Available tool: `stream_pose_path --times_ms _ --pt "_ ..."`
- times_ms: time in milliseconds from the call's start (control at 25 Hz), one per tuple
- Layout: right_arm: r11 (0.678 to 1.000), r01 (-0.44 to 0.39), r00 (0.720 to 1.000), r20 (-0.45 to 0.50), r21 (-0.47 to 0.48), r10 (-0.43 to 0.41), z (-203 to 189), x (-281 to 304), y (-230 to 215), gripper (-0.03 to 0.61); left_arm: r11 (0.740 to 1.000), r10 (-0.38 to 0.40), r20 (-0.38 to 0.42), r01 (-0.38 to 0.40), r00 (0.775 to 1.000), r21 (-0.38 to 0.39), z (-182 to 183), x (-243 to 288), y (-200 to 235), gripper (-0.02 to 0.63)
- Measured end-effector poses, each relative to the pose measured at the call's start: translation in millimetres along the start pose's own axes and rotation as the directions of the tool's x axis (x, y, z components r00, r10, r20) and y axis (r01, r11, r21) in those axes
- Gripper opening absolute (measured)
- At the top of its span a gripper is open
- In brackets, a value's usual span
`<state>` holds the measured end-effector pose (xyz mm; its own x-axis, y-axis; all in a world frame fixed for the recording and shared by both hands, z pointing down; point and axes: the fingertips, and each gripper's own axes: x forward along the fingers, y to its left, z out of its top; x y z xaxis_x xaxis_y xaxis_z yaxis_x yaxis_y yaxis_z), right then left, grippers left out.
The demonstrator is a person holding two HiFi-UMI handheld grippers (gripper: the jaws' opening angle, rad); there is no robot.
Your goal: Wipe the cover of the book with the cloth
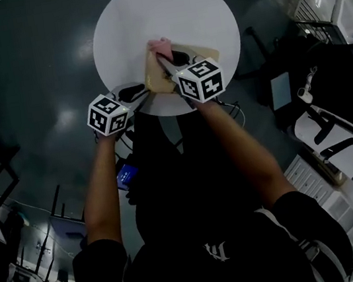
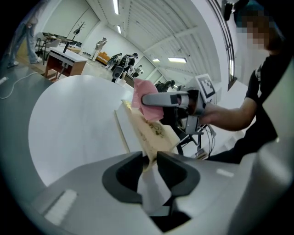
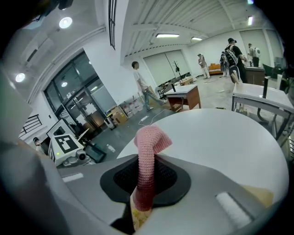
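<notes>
A tan-covered book (image 1: 156, 77) sits at the near edge of the round white table (image 1: 142, 15), its cover tilted up. In the left gripper view the book (image 2: 149, 128) runs away from my left gripper (image 2: 149, 160). Those jaws stand apart with the book's near corner between them, and the pads do not seem to press on it. My right gripper (image 1: 166, 61) is shut on a pink knitted cloth (image 3: 149, 156). It holds the cloth (image 2: 146, 103) against the top of the tilted cover. A bit of tan book (image 3: 138, 215) shows under the cloth.
A black and white office chair (image 1: 337, 137) and shelving stand to the right of the table. Dark floor surrounds the table. Desks (image 3: 183, 98) and several people are far off across the room.
</notes>
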<state>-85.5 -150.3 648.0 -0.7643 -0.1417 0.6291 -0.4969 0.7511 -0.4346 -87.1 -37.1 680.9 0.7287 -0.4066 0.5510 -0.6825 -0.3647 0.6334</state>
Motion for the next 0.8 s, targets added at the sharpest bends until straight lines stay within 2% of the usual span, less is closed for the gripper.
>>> stream_pose_path --times_ms 320,480,640,800 --pt "0.998 0.07 0.996 -0.052 0.002 -0.07 1.6 19.4 -1.0 0.048 1.0 0.009 -0.01 -0.009 1.0 -0.006 -0.2 3.0 -1.3 0.095" --pt "0.991 0.129 0.984 -0.116 -0.041 -0.133 -1.1 27.3 -4.6 0.046 1.0 0.017 -0.026 -0.017 1.0 -0.012 -0.6 2.9 -0.4 0.094" --pt "0.983 0.142 0.977 -0.146 -0.115 -0.158 -2.0 25.4 -6.6 0.043 0.999 0.028 -0.026 -0.028 0.999 -0.034 0.4 3.2 -1.1 0.086" --pt "0.978 0.161 0.971 -0.153 -0.134 -0.181 -5.3 11.5 -20.5 0.043 0.998 0.042 -0.021 -0.042 0.999 -0.037 5.4 6.9 -3.2 0.066"
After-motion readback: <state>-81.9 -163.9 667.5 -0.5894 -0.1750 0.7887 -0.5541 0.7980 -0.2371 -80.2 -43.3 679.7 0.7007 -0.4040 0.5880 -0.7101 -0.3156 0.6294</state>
